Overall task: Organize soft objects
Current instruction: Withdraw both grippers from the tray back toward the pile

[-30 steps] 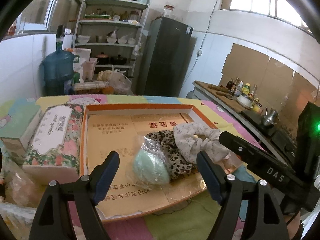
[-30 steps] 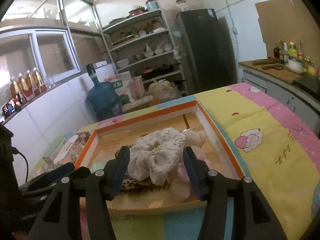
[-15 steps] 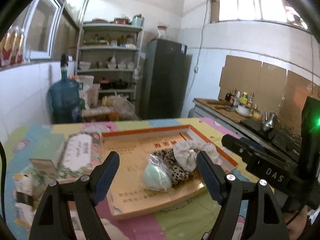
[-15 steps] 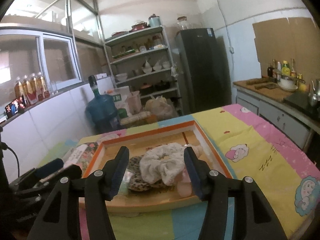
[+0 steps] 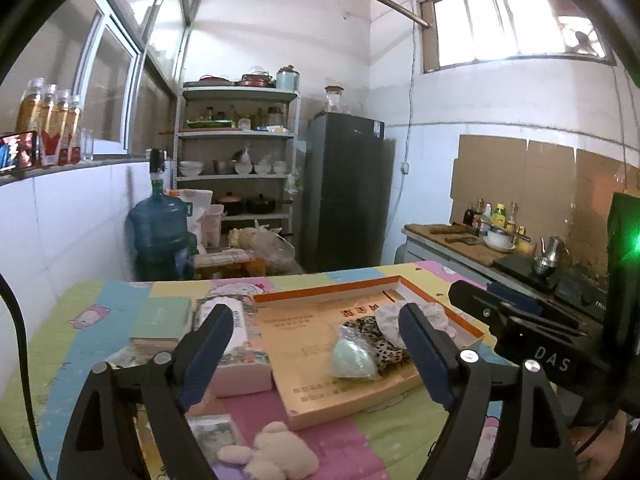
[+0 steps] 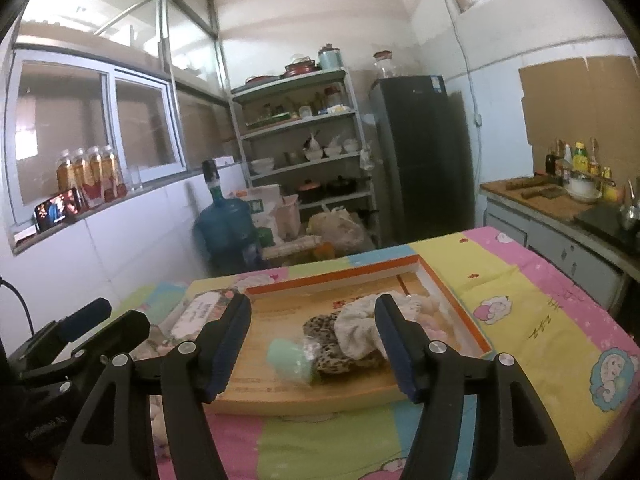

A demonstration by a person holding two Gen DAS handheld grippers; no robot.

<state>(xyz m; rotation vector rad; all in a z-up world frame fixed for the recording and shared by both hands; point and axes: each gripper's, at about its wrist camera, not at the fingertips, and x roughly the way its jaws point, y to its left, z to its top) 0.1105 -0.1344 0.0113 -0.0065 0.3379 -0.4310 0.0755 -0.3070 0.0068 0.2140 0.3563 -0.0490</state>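
Left fingers: your left gripper (image 5: 316, 348) stands with its jaws spread wide, just opened further, and nothing is between them.
Right fingers: your right gripper (image 6: 312, 344) has its jaws well apart, just been opening, and holds nothing; the pile in the tray shows through the gap but sits well beyond the pads.
Nearest item: a cream plush toy (image 5: 276, 454) lies on the cartoon-print tablecloth (image 5: 80, 332) at the near edge, below your left gripper, outside the tray.
Beside it: a small clear packet (image 5: 212, 434) lies just left of the plush.
Tray: an orange-rimmed shallow cardboard tray (image 5: 320, 292) rests on the cloth in front of both grippers.
In the tray: a mint-green soft piece in clear wrap (image 5: 352, 360) lies nearest you, touching a leopard-print scrunchie (image 5: 376, 340); a pale floral scrunchie (image 6: 356, 332) rests on top of the leopard one, and a pinkish soft thing (image 6: 430, 308) lies against the tray's right wall.
Left of the tray: a floral tissue box (image 5: 240, 344) sits just beside it, with a green box (image 5: 164, 320) further left.
Far side: a blue water jug (image 5: 160, 228), a metal shelf rack (image 5: 236, 152) and a dark refrigerator (image 5: 344, 188) stand beyond the table.
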